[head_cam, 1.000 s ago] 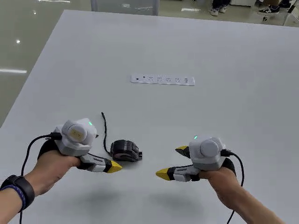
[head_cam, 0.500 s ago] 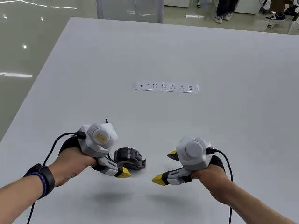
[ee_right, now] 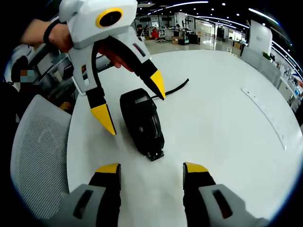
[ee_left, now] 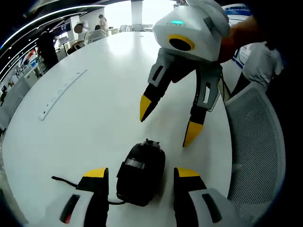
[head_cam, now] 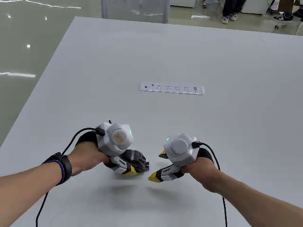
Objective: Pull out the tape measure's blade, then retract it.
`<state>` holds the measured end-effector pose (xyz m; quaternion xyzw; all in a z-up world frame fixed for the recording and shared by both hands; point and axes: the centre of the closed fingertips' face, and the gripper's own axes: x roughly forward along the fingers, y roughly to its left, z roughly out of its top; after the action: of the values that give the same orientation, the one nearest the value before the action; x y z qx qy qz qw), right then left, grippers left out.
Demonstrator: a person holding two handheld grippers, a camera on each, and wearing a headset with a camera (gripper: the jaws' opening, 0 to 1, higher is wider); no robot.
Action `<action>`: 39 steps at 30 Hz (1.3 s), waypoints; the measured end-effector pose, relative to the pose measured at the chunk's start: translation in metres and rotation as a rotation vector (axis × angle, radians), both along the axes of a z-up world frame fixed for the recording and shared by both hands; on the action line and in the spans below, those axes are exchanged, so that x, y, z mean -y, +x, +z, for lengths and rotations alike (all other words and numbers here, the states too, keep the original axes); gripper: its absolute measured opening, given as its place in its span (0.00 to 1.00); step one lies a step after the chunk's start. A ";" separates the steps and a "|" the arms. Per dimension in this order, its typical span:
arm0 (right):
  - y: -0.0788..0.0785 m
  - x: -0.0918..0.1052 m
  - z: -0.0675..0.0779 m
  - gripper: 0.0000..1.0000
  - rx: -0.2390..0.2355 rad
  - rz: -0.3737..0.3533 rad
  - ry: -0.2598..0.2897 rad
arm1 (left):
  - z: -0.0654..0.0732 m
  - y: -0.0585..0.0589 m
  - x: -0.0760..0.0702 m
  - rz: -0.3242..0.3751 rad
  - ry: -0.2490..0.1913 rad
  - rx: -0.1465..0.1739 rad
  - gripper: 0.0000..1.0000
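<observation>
— Item one, tape measure (ee_left: 141, 175): any lettering?
— A grey label patch on its black case. It is blurred and nothing is legible.
— Item two, power strip (head_cam: 172, 88)?
— Small dark marks beside the sockets, too small to read.
— Item three, blue sign (ee_left: 239, 8) at the far side of the room?
— Blue and white, at the edge of the left gripper view. Any lettering is too small to make out.
— Total readable texts, brands, numbers?
— Nil.
</observation>
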<state>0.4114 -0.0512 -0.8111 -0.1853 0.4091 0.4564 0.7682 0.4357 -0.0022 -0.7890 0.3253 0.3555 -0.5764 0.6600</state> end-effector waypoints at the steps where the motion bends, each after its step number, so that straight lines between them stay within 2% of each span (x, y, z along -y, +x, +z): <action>1: 0.000 -0.001 -0.001 0.53 -0.001 0.010 -0.006 | 0.000 -0.001 0.001 -0.015 0.007 0.002 0.50; 3: 0.001 -0.002 -0.004 0.52 0.002 0.034 -0.023 | -0.002 -0.003 0.002 -0.033 0.015 -0.005 0.43; 6: 0.001 -0.005 -0.005 0.50 0.003 0.055 -0.032 | -0.005 -0.001 0.003 -0.047 0.030 0.006 0.40; 8: 0.003 -0.007 -0.006 0.48 0.006 0.065 -0.033 | -0.006 0.000 0.003 -0.051 0.036 0.017 0.38; 10: 0.005 -0.009 -0.008 0.46 0.007 0.072 -0.037 | -0.007 0.003 0.001 -0.072 0.052 0.043 0.35; 11: 0.006 -0.010 -0.009 0.45 0.007 0.076 -0.041 | -0.006 0.001 0.002 -0.075 0.051 0.032 0.35; 16: 0.005 -0.016 -0.013 0.40 0.018 0.123 -0.059 | -0.006 0.002 0.001 -0.090 0.057 0.020 0.34; 26: 0.003 -0.019 -0.027 0.33 0.017 0.220 -0.119 | -0.008 0.002 0.002 -0.101 0.065 0.029 0.34; 32: 0.009 -0.019 -0.026 0.25 0.034 0.233 -0.123 | -0.008 0.002 0.002 -0.097 0.060 0.032 0.34; 39: 0.010 -0.022 -0.026 0.22 0.041 0.280 -0.130 | -0.009 0.002 0.002 -0.098 0.059 0.036 0.34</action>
<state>0.4211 -0.0289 -0.8372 -0.2991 0.3921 0.5275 0.6917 0.4372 -0.0038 -0.7976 0.3719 0.3440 -0.5912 0.6276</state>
